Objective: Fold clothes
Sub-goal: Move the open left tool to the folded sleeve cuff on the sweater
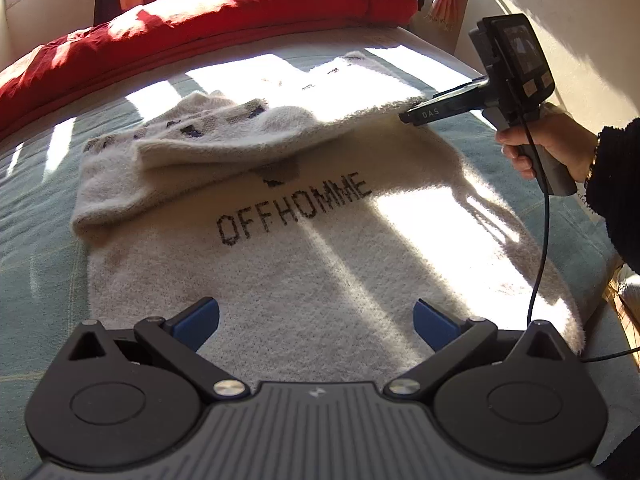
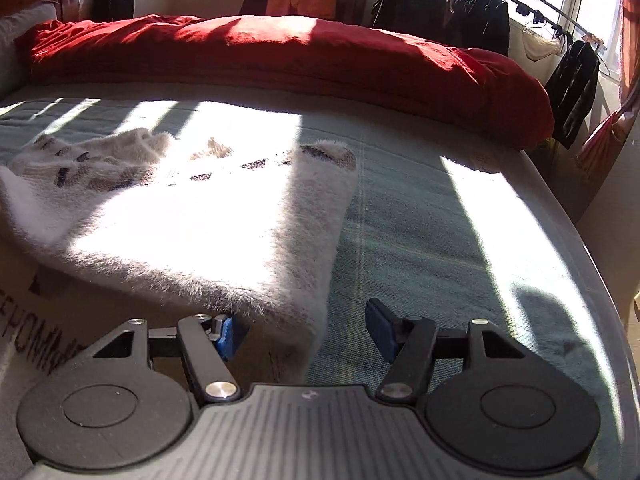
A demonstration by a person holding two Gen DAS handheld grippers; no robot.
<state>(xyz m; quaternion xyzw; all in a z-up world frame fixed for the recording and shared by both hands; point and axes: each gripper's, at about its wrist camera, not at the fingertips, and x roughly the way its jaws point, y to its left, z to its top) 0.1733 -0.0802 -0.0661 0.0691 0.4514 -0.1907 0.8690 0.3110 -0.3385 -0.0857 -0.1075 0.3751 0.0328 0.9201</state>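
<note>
The left gripper point(image 1: 316, 322) is hovering with its jaws spread wide and nothing between them, its blue pads point(image 1: 200, 320) sitting above the lower part of a fuzzy cream sweater point(image 1: 320, 272). The sweater is lying flat on the bed point(image 1: 40, 248), which is covered in a grey-green spread, and the black lettering "OFFHOMME" point(image 1: 294, 210) is running across its chest. One sleeve point(image 1: 224, 140) is lying folded over the upper body of the garment.

The right gripper point(image 2: 306, 330) is sitting at the sweater's right edge. From the left wrist view its tip is touching a raised fold of the knit, but in its own view the jaws are standing apart, with the fabric's fringe only brushing the left pad point(image 2: 230, 336); I cannot tell whether it is gripping the cloth. A hand point(image 1: 548, 148) in a dark sleeve is holding that gripper's handle, and a black cable point(image 1: 540, 248) is hanging down from it.

Strong sunlight is falling in stripes across sweater and bed. A red duvet point(image 2: 280, 56) is lying bunched along the far side of the bed, and dark clothes point(image 2: 480, 20) are hanging on a rail by the window.
</note>
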